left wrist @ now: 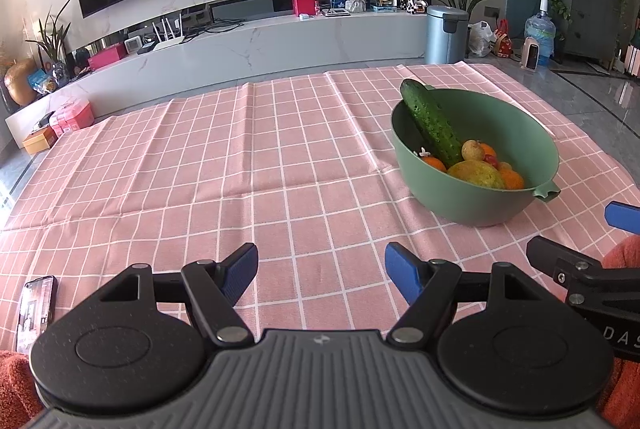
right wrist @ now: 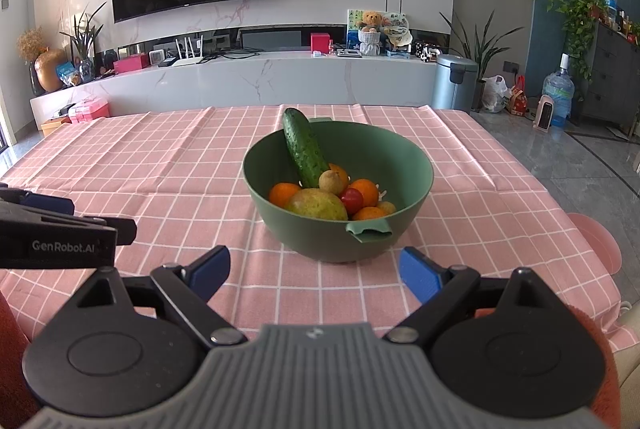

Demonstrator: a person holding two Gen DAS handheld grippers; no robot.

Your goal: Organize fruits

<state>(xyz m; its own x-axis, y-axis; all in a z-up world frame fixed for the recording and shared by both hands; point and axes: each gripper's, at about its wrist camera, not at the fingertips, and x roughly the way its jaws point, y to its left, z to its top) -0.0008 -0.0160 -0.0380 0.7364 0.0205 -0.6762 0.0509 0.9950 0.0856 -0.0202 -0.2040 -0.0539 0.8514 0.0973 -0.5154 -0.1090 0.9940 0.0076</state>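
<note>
A green bowl [right wrist: 404, 165] stands on the pink checked tablecloth [right wrist: 160, 157]. It holds a cucumber [right wrist: 304, 149] leaning on the far rim, a yellow-green pear [right wrist: 318, 205], several oranges [right wrist: 364, 191], a red cherry tomato [right wrist: 352, 200] and a small brownish fruit [right wrist: 331, 180]. My right gripper [right wrist: 314, 271] is open and empty, just in front of the bowl. My left gripper [left wrist: 320, 275] is open and empty over bare cloth, left of the bowl [left wrist: 516, 125]. The cucumber [left wrist: 430, 121] and pear [left wrist: 476, 173] also show in the left wrist view.
A phone [left wrist: 36, 307] lies on the cloth at the near left. A pink round stool or bin [right wrist: 600, 241] stands past the table's right edge. A TV console, a bin [right wrist: 456, 81] and a water jug [right wrist: 558, 97] stand beyond the table.
</note>
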